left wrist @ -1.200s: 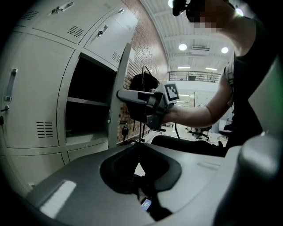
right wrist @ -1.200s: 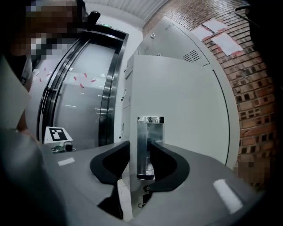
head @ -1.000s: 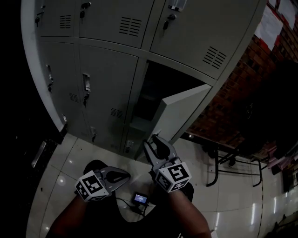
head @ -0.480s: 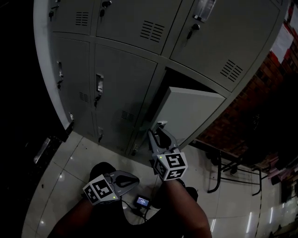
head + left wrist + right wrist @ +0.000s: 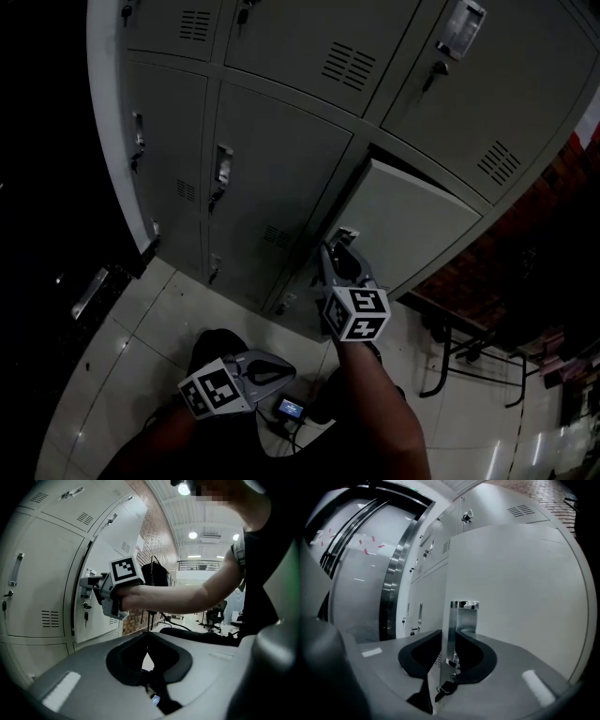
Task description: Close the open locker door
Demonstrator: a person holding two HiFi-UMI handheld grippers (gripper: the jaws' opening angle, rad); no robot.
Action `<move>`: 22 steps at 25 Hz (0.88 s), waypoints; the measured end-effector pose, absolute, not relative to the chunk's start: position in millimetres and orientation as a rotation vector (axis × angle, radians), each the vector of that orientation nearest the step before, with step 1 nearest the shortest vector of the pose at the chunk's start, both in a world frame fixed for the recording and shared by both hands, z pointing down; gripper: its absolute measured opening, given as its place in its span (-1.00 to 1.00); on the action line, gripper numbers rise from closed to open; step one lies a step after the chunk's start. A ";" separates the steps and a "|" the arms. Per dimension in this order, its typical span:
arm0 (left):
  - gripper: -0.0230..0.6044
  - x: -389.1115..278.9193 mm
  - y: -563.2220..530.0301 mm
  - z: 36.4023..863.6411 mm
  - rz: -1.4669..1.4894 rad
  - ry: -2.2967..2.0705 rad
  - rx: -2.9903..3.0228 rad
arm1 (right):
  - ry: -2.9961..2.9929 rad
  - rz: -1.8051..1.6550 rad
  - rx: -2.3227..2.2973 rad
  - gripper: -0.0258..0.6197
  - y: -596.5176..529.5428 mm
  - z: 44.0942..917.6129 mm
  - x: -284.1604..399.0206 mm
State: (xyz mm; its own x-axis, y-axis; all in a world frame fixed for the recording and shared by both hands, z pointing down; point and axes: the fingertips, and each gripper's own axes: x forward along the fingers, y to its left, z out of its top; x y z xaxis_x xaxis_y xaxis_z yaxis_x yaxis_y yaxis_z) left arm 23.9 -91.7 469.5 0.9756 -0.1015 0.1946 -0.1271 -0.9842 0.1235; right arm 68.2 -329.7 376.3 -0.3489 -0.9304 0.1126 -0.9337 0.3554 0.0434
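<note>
The grey locker door (image 5: 412, 230) stands a little ajar in the lower right of the locker bank. My right gripper (image 5: 339, 246) is at its free edge by the metal handle plate (image 5: 464, 620). Its jaws are closing with the door's edge between them, and the pads touch it on both sides. A key (image 5: 440, 691) hangs from the lock just below. The left gripper view shows the right gripper (image 5: 89, 583) against the door (image 5: 101, 564). My left gripper (image 5: 281, 367) hangs low over the floor, shut and empty.
The bank of grey lockers (image 5: 272, 159) fills the view ahead, its other doors closed. A small device with a lit screen (image 5: 291, 408) lies on the tiled floor by my feet. A metal-legged frame (image 5: 469, 361) and a brick wall (image 5: 553, 216) are to the right.
The door has swung from wide open to nearly closed. My right gripper has moved forward with it along its edge, and its jaws have narrowed. The left gripper stays low.
</note>
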 end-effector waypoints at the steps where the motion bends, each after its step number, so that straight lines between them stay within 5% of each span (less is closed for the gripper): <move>1: -0.89 23.6 -91.7 470.2 0.289 -0.174 2.987 | -2.483 0.052 1.728 -0.63 -333.9 376.6 68.8; 22: -0.89 15.5 -95.3 469.8 0.290 -0.185 2.978 | -2.429 0.048 1.753 -0.54 -385.8 377.6 78.0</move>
State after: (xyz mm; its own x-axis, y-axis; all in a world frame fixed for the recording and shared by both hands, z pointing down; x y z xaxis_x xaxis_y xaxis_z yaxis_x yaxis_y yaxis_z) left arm 15.5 -95.3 469.8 0.9738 -0.1082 0.2001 -0.1359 -0.9821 0.1301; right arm 78.0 -385.8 377.6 -0.3085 -0.9414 0.1362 -0.9461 0.3185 0.0589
